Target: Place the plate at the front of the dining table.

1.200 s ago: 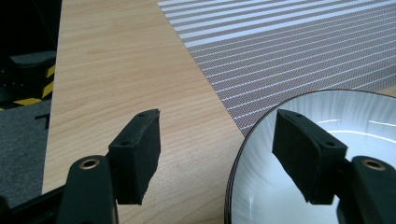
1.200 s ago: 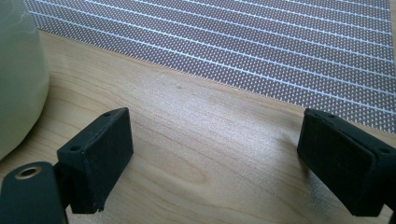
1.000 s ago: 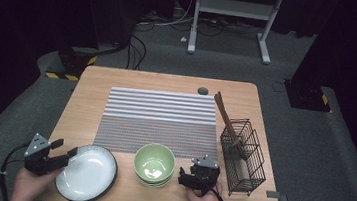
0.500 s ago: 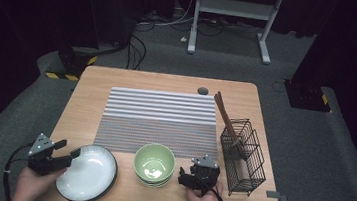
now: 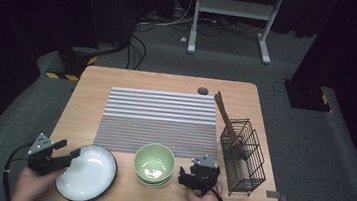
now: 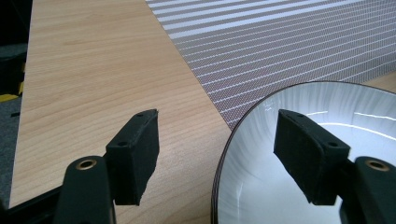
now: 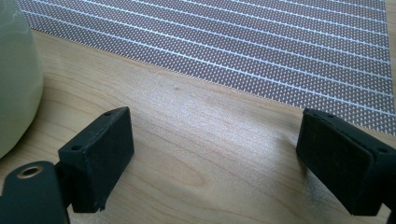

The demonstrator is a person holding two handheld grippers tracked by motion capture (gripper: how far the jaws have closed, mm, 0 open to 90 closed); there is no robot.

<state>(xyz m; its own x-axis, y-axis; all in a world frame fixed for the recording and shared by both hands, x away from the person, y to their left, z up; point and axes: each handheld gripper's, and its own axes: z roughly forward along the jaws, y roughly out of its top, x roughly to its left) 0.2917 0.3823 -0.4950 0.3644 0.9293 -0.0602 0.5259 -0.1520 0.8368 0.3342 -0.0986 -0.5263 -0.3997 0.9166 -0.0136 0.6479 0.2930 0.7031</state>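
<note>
A white plate with a dark rim (image 5: 89, 174) lies at the front left of the wooden table (image 5: 91, 96). My left gripper (image 5: 70, 149) stands open at its left edge. In the left gripper view the plate (image 6: 261, 186) has its rim between the jaws, one jaw over the wood and the other over the plate's inside, and neither pad presses on it. A stack of green bowls (image 5: 154, 162) sits at the front middle. My right gripper (image 5: 203, 162) is just to its right, open over bare wood (image 7: 215, 126), with the bowl's side (image 7: 14, 79) at its left.
A striped grey placemat (image 5: 159, 121) covers the table's middle. A black wire basket (image 5: 246, 158) stands at the right edge, with brown wooden sticks (image 5: 225, 115) leaning out of it. A small dark round object (image 5: 202, 90) lies near the far edge.
</note>
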